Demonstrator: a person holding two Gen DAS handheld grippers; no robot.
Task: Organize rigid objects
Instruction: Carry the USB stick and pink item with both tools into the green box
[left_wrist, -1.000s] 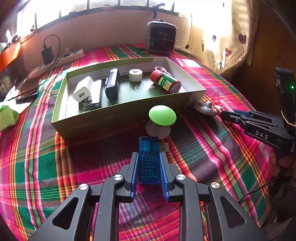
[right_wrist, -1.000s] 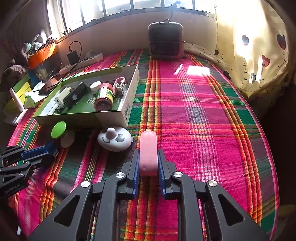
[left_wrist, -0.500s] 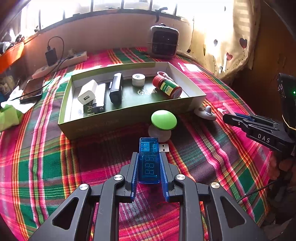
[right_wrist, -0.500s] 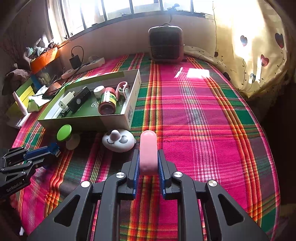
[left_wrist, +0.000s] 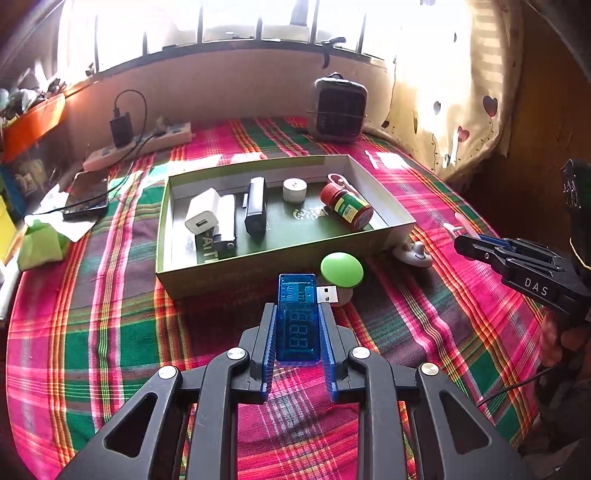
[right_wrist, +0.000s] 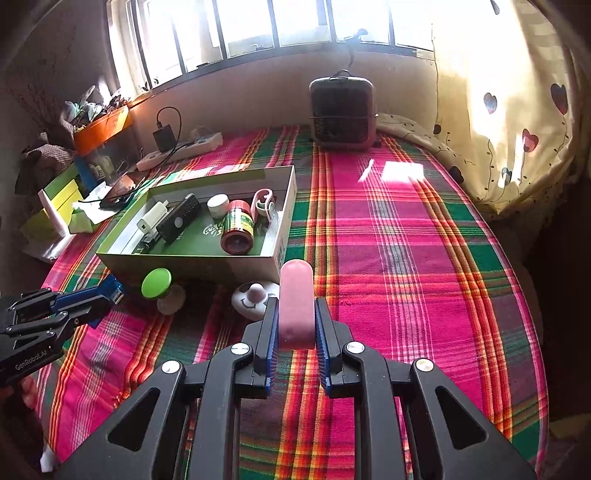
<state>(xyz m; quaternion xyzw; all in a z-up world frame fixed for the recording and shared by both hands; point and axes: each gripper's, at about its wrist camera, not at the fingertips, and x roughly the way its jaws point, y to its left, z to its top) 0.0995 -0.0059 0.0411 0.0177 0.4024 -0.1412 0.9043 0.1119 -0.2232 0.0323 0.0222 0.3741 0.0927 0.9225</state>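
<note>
We are clamping the left tool (left_wrist: 297, 321) on a blue USB meter (left_wrist: 297, 317), its pads pressing both long sides, the metal plug sticking out toward 2 o'clock and the digit display facing up. In the right wrist view we are holding the right tool (right_wrist: 295, 321) clenched on a pink capsule-shaped object (right_wrist: 295, 306), rounded end pointing to 12 o'clock. Both are hanging above the plaid cloth (right_wrist: 406, 258), touching nothing else.

At 12 o'clock from the meter, the open green box (left_wrist: 258, 266) is sitting just beyond; inside it we are seeing a white charger (left_wrist: 202, 216), a black device (left_wrist: 256, 208), a small white round container (left_wrist: 294, 189) and a red-lidded jar (left_wrist: 346, 207) lying on its side. Just outside the box's near wall, a green mushroom-shaped object (left_wrist: 341, 269) is standing at 1 o'clock of the meter, with a white smiley-face piece (right_wrist: 255, 297) beside it.
</note>
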